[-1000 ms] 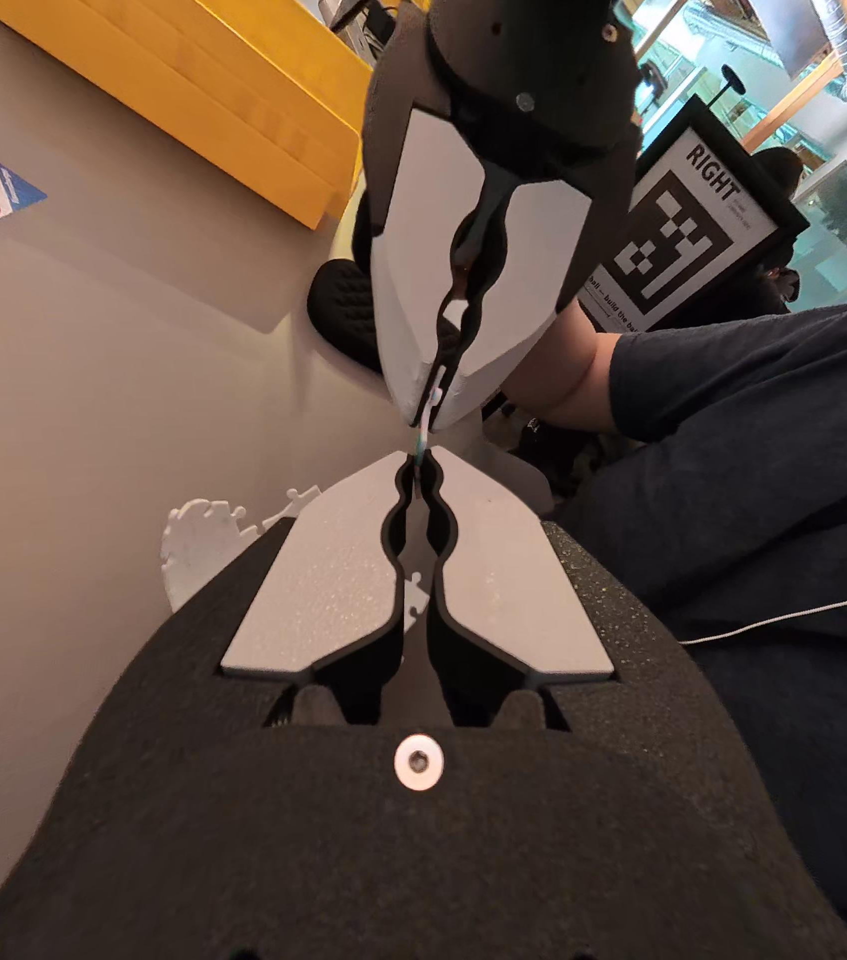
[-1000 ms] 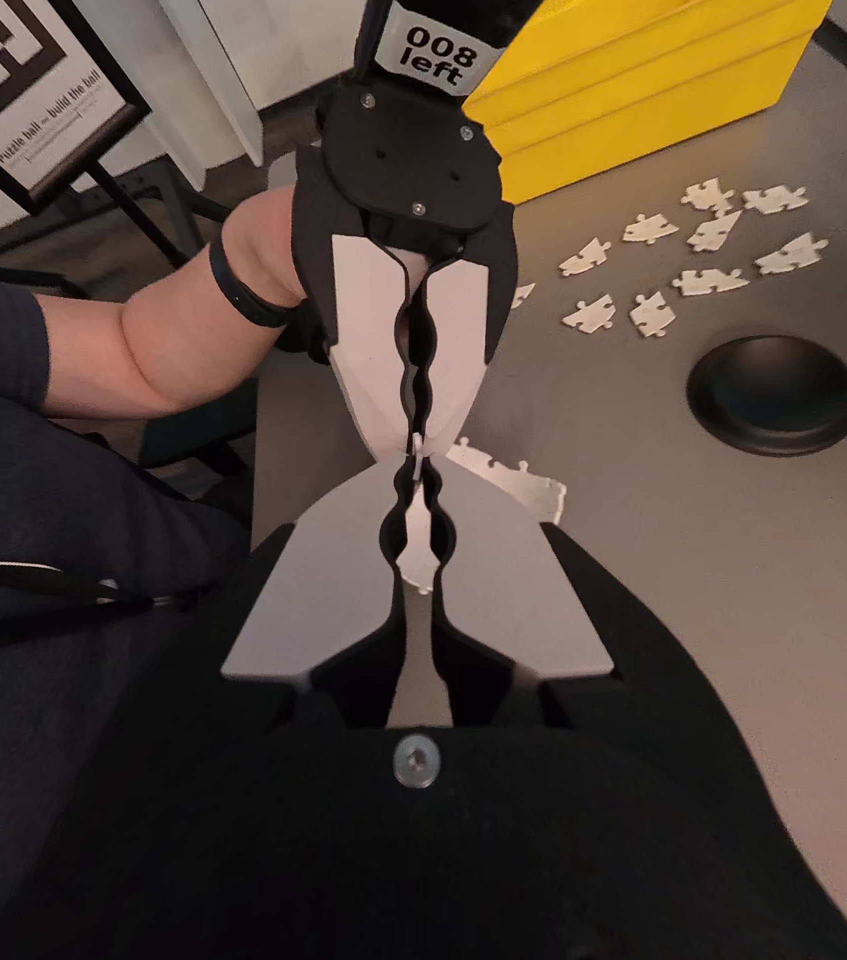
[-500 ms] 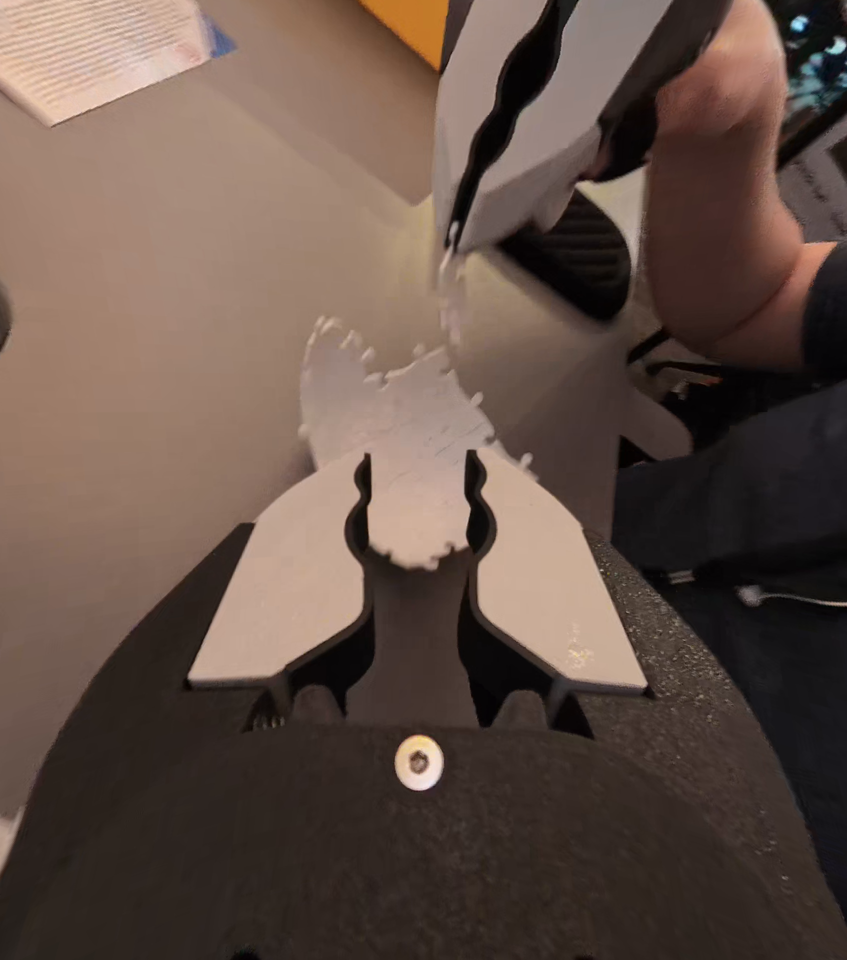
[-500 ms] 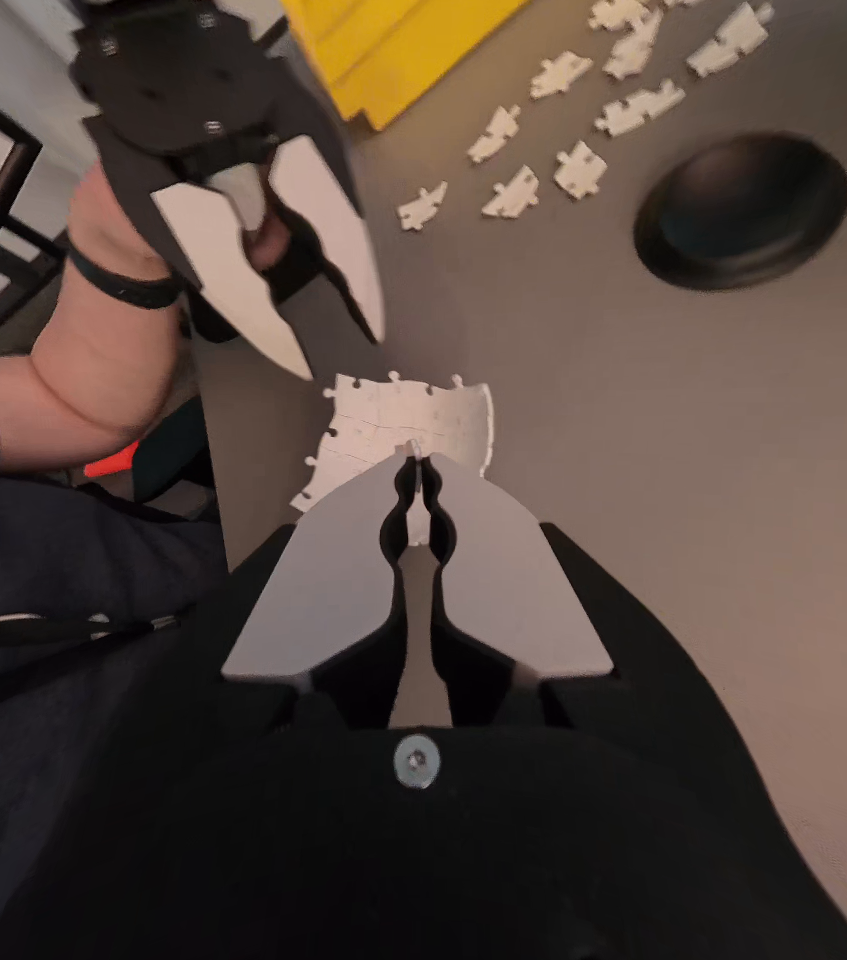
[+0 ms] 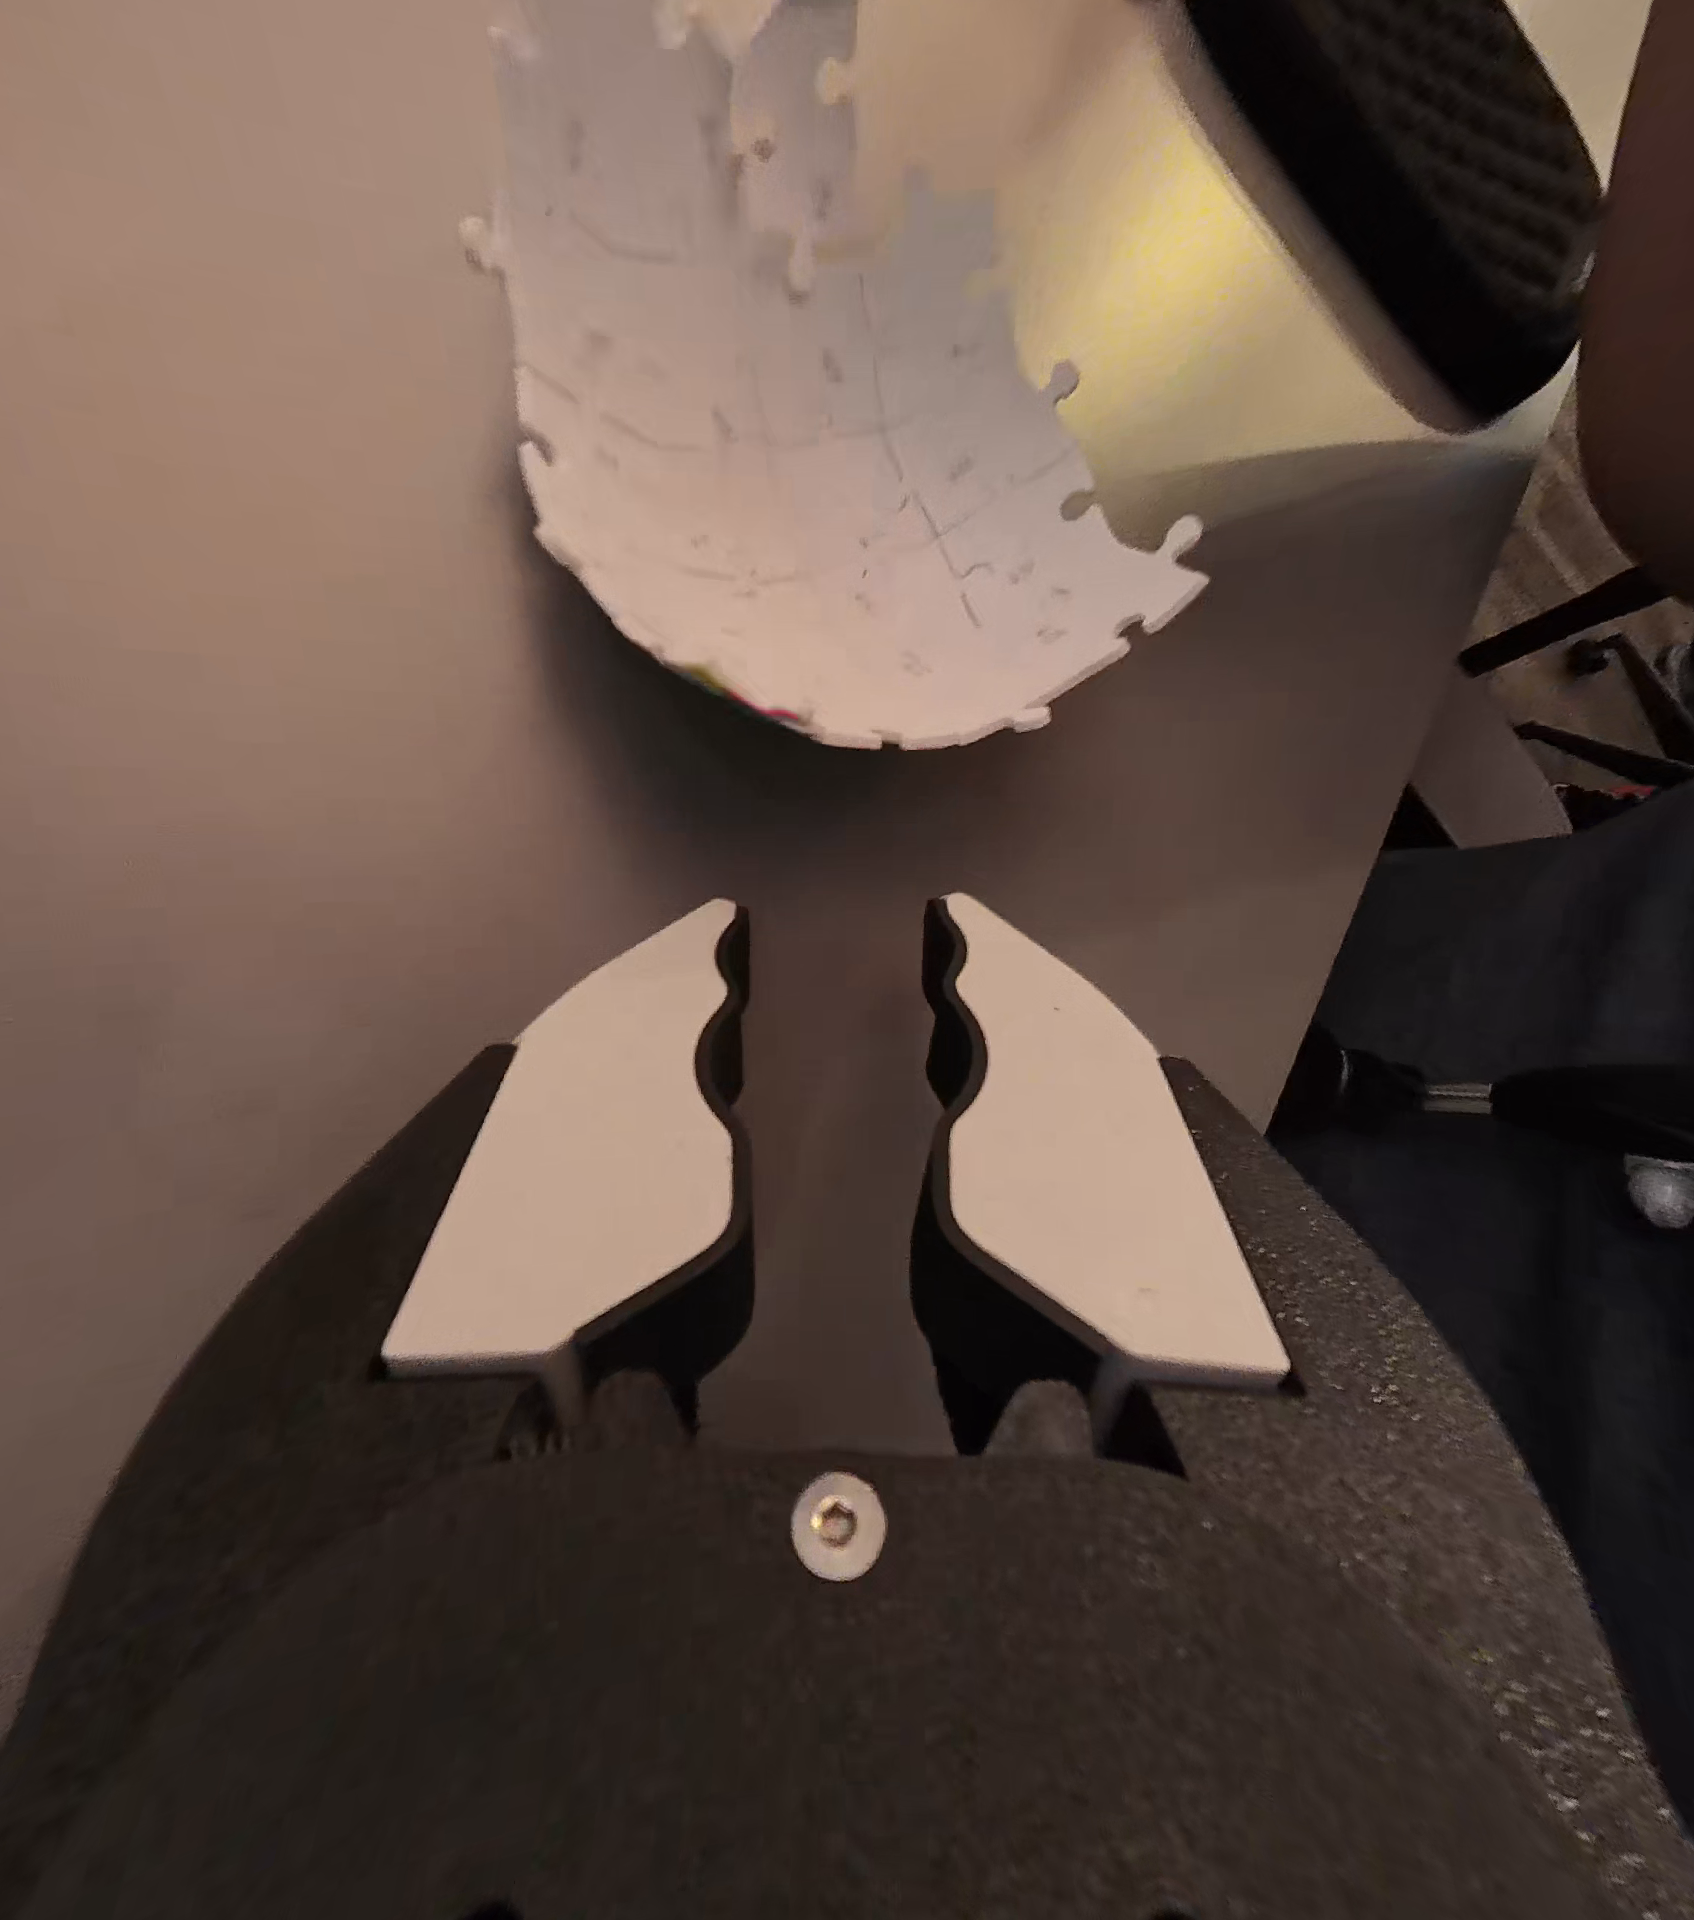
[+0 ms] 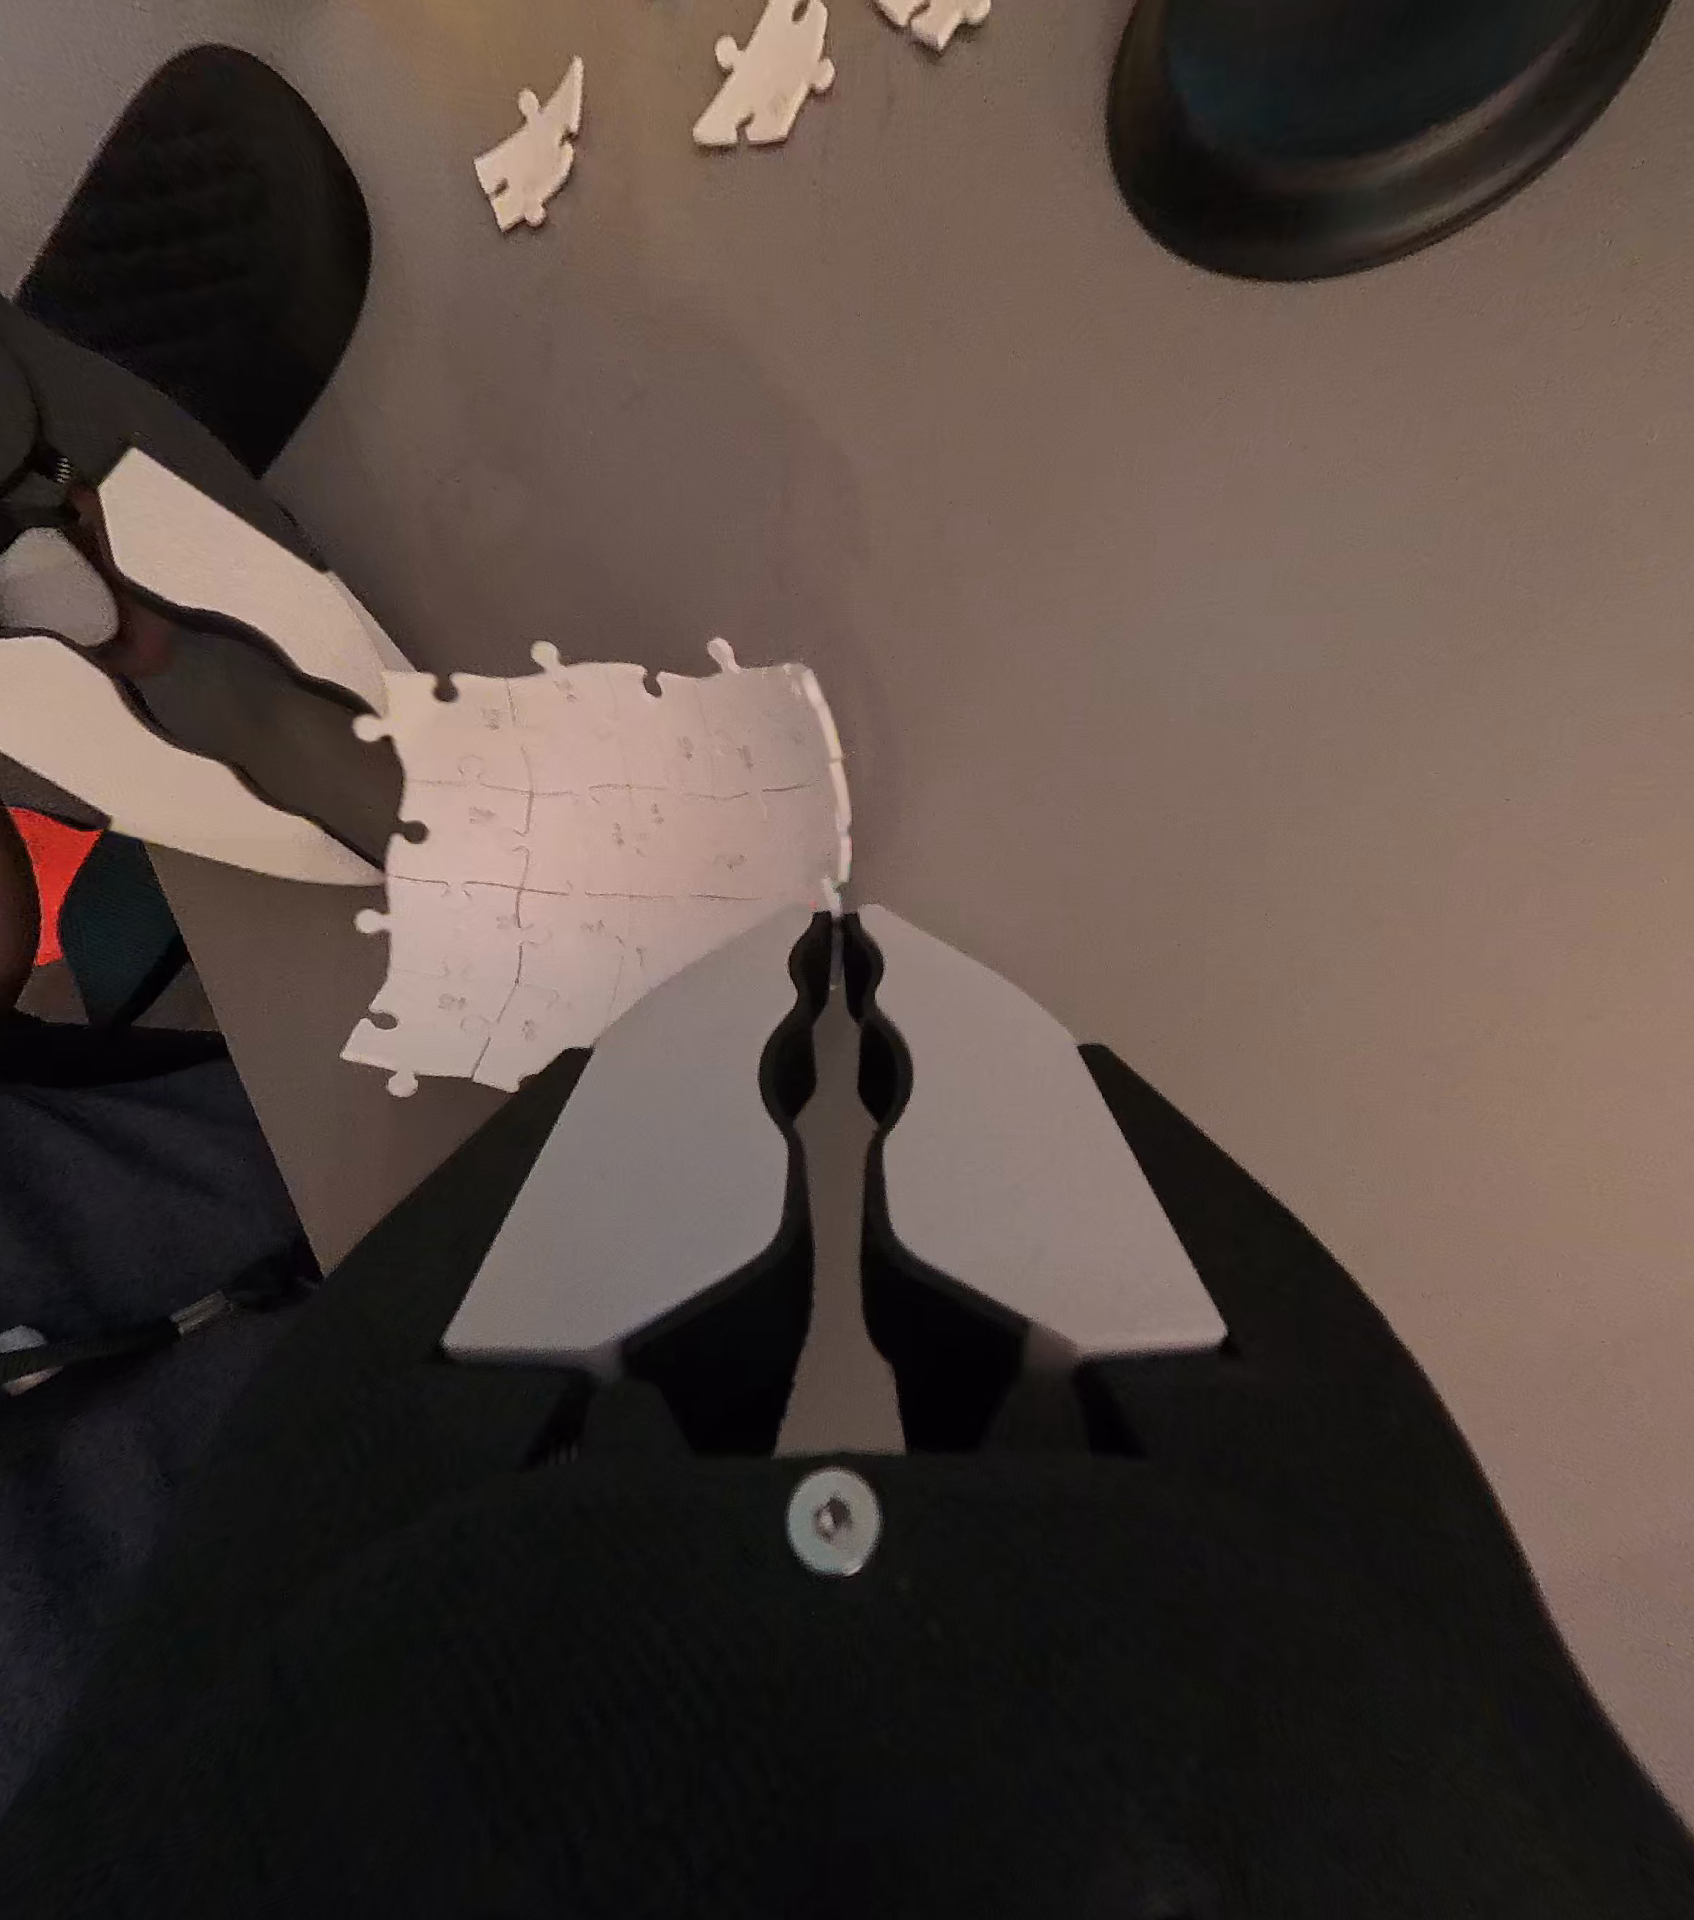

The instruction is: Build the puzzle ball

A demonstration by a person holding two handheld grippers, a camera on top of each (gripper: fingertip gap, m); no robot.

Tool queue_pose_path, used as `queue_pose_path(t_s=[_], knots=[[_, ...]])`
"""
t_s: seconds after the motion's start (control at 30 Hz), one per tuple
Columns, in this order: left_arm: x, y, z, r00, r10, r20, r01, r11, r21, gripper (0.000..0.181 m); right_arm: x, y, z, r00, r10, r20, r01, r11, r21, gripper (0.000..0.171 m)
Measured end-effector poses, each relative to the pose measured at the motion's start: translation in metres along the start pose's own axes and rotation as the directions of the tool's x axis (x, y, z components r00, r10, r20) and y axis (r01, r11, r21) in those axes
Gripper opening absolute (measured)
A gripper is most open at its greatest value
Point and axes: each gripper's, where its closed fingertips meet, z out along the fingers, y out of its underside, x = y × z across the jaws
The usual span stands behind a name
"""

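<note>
Grey tabletop (image 6: 1238,727): we find the curved shell (image 6: 614,831) resting near its edge. Right hand-held gripper (image 6: 836,916) pinches the shell's rim; left hand-held gripper (image 5: 832,914) gapes, empty. Next, we judge: fetch a loose piece (image 6: 531,156).

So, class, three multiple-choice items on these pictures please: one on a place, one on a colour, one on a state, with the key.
1. The loose pieces lie
A. inside the black recess
B. on the grey table, beyond the assembled section
C. in the left gripper

2. The assembled section's visible face is
A. white
B. yellow
C. blue

3. The left gripper is
A. shut on a loose piece
B. shut on the section
C. open and empty

Key:
1 B, the loose pieces rest on bare table.
2 A, the assembled section shows white.
3 C, the left gripper has its jaws apart with only table between.
</note>
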Motion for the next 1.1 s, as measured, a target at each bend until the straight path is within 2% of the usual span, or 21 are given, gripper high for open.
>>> queue_pose_path(t_s=[0.23, 0.4, 0.53, 0.63, 0.93, 1.1], knots=[[0.005, -0.025, 0.017, 0.997, 0.071, 0.025, -0.073, 0.992, 0.098, 0.038, 0.01, 0.009, 0.005, 0.998, 0.062, 0.023, -0.06, 0.997, -0.051, 0.003], [0.004, -0.043, 0.026, 0.994, 0.096, 0.043, -0.102, 0.981, 0.166, 0.046, 0.014, 0.013, 0.005, 0.987, 0.13, 0.097, -0.128, 0.991, -0.032, 0.003], [-0.003, -0.053, 0.031, 0.987, 0.122, 0.103, -0.139, 0.972, 0.188, 0.067, 0.022, 0.016, 0.003, 0.978, 0.168, 0.125, -0.169, 0.986, -0.005, 0.003], [-0.001, -0.059, 0.032, 0.975, 0.172, 0.137, -0.198, 0.958, 0.207, 0.075, 0.026, 0.02, 0.002, 0.971, 0.191, 0.142, -0.193, 0.981, 0.001, 0.003], [0.006, -0.076, 0.037, 0.964, 0.185, 0.192, -0.233, 0.934, 0.271, 0.076, 0.032, 0.028, 0.005, 0.965, 0.215, 0.153, -0.209, 0.976, -0.057, 0.005], [0.008, -0.082, 0.039, 0.966, 0.188, 0.175, -0.233, 0.929, 0.289, 0.074, 0.034, 0.033, 0.009, 0.961, 0.231, 0.151, -0.214, 0.97, -0.118, 0.006]])
